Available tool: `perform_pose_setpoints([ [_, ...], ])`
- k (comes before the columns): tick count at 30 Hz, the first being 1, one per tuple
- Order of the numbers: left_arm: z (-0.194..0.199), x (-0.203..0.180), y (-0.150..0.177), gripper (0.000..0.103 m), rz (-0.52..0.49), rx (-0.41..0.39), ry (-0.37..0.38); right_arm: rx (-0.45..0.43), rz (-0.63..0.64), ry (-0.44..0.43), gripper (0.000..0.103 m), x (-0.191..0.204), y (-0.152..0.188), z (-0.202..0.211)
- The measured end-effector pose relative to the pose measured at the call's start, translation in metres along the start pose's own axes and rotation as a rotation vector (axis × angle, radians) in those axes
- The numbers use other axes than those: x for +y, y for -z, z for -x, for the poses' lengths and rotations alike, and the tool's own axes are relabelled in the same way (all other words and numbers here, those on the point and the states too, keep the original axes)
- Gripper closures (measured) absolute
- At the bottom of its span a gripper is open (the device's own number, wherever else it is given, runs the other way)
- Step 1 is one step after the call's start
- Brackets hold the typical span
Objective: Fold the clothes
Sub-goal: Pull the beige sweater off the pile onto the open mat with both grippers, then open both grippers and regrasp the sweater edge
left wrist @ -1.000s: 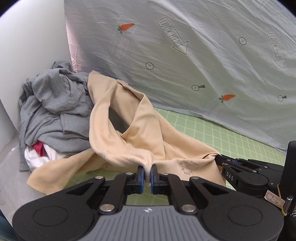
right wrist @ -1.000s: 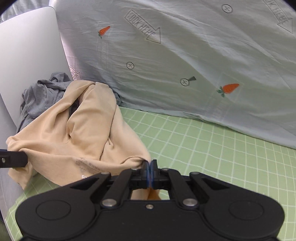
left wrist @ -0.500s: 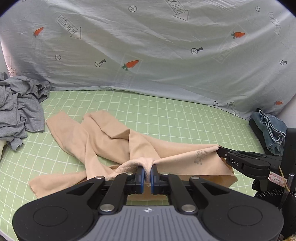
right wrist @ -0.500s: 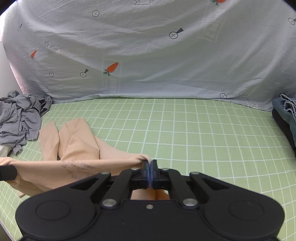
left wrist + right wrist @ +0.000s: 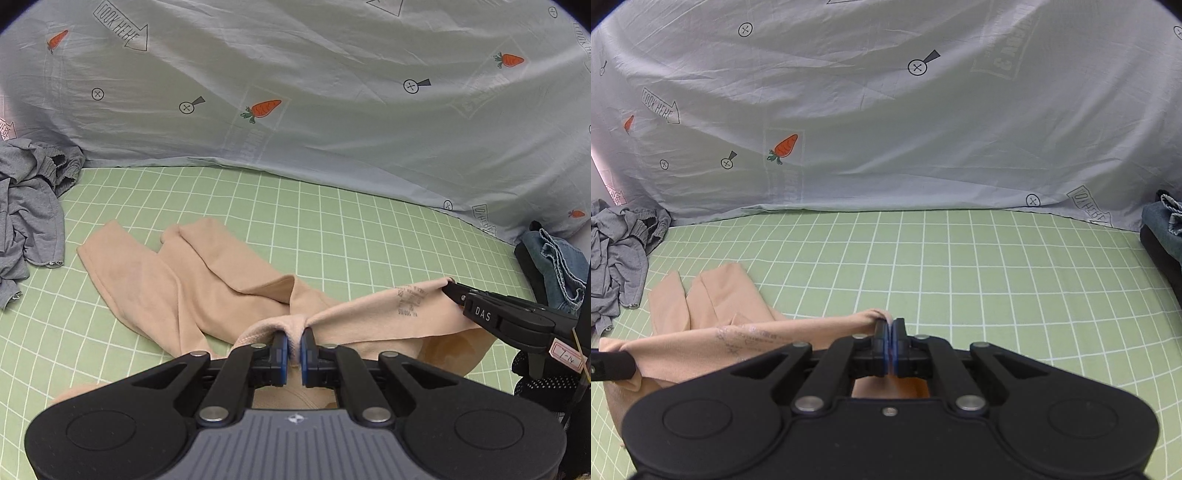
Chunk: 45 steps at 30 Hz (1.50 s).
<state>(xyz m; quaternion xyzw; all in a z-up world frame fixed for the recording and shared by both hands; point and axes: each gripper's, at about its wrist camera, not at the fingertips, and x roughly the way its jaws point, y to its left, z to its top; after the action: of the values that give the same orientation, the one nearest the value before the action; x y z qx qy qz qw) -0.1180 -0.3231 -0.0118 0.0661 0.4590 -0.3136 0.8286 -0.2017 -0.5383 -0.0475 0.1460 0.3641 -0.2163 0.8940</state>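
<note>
Lighting: even, diffuse and moderately bright in both views; source not visible. Shadows: soft and faint, a thin one under the beige garment [image 5: 192, 295] on the green gridded surface [image 5: 332, 236]. Glare: none, save small highlights on the metal rivets of the left tongs [image 5: 293, 349] and right tongs [image 5: 889, 345]. Colour: cool cast on the pale blue sheet [image 5: 886, 110], with a pinkish tint at its far left edge. Distortion: strong fisheye; grid lines bow, corners vignette to black. Focus: centre sharp, printed marks legible; edges slightly soft.
</note>
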Motion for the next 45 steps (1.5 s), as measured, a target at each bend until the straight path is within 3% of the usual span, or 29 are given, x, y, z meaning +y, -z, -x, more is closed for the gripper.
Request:
perform_pose_setpoints([
  [7, -0.072, 0.032, -0.027, 0.096, 0.066, 0.097, -0.041, 0.114, 0.030, -0.009, 0.100, 0.017, -0.009, -0.073],
  [12, -0.105, 0.043, -0.032, 0.091, 0.051, 0.142, -0.092, 0.204, -0.015, -0.010, 0.097, 0.020, -0.004, -0.124],
  [15, -0.123, 0.048, -0.034, 0.086, 0.036, 0.168, -0.123, 0.197, -0.035, 0.012, 0.066, 0.016, -0.004, -0.127],
  [16, -0.124, 0.050, -0.035, 0.077, 0.032, 0.167, -0.130, 0.184, -0.052, 0.014, 0.057, 0.012, -0.002, -0.122],
  [18, -0.110, 0.054, -0.036, 0.066, 0.032, 0.139, -0.133, 0.155, -0.099, 0.007, 0.056, 0.000, 0.003, -0.107],
  [25, -0.058, 0.065, -0.018, 0.048, 0.065, 0.060, -0.086, 0.075, -0.218, 0.047, 0.041, -0.028, 0.031, -0.032],
  [28, -0.051, 0.062, -0.001, 0.040, 0.060, 0.082, -0.078, 0.099, -0.257, 0.040, 0.037, -0.028, 0.053, -0.016],
  [35, -0.059, 0.041, 0.031, 0.033, 0.069, 0.138, 0.005, 0.237, -0.398, -0.121, 0.033, -0.011, 0.094, -0.029],
  [39, -0.072, 0.034, 0.032, 0.034, 0.074, 0.156, 0.010, 0.280, -0.388, -0.154, 0.036, 0.003, 0.097, -0.047],
  [41, -0.076, 0.033, 0.031, 0.041, 0.067, 0.155, 0.009, 0.280, -0.366, -0.164, 0.055, 0.007, 0.096, -0.049],
  [42, -0.078, 0.032, 0.031, 0.055, 0.063, 0.155, 0.009, 0.279, -0.354, -0.169, 0.063, 0.008, 0.096, -0.050],
  [43, -0.079, 0.031, 0.031, 0.071, 0.064, 0.156, 0.009, 0.272, -0.344, -0.168, 0.091, 0.008, 0.096, -0.049],
  [44, -0.080, 0.031, 0.031, 0.077, 0.072, 0.158, 0.012, 0.255, -0.333, -0.144, 0.099, 0.006, 0.096, -0.046],
  [45, -0.080, 0.031, 0.031, 0.084, 0.080, 0.161, 0.015, 0.235, -0.321, -0.115, 0.099, 0.003, 0.095, -0.042],
])
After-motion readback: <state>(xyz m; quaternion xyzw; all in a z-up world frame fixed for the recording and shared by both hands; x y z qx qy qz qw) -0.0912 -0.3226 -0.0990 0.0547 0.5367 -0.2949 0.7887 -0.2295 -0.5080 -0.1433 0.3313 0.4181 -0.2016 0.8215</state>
